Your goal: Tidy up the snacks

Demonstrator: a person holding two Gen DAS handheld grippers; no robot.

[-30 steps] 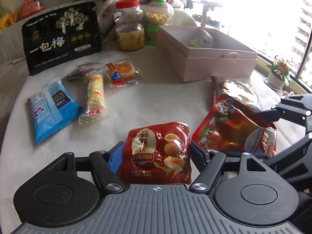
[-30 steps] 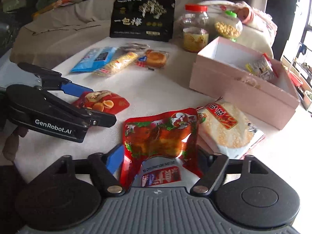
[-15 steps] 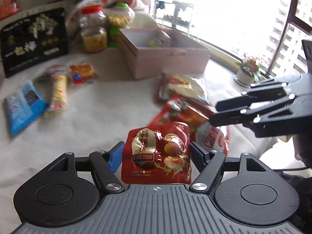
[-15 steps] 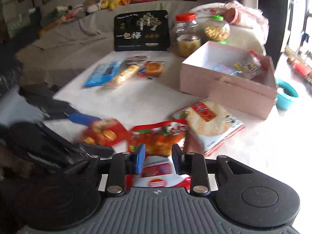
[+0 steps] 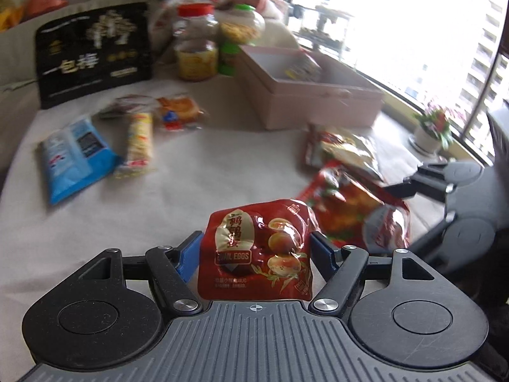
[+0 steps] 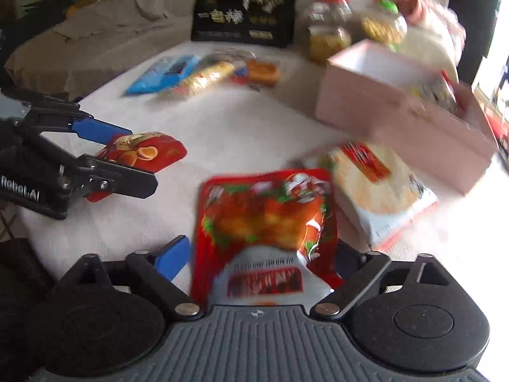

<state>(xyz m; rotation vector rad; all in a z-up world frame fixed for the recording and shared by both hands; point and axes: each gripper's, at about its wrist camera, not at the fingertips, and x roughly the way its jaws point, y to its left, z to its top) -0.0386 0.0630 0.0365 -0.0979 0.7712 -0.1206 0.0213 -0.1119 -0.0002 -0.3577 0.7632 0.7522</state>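
Because the left gripper [image 5: 254,245] sits nearest in its own view, we record it first: its jaws are clamped across the width of the quail egg pouch [image 5: 257,254], which stands upright between the blue pads and clear of the bench [image 5: 197,191]. We judge this pouch light but lumpy, with a glossy film that may slip. The hold across its lower body, below the eggs, looks adequate.

At the right gripper [image 6: 261,254] the jaws have just been opening and now stand wide. The red snack pouch [image 6: 264,219] lies flat on the bench between them. The left pad is visibly apart from the pouch edge; the right pad is hidden behind the film. We find no grip here. We judge this pouch soft, flat and slick, with crushable contents. It is best taken across the near white end or by a sealed side edge, not over the bulging middle.

Just beyond it, and touching or overlapping its right edge, lies the rice cracker pack [image 6: 381,184]. We judge it light and fragile, and it should be pinched at a seam only.

Further back stands the open pink box [image 6: 397,117], with at least one small packet inside. We take it to be the destination.

Well apart, on the far left, lie a blue packet [image 5: 76,156] and a yellow biscuit roll [image 5: 138,140]. Both frames are blurred, so we leave finer detail unreported.
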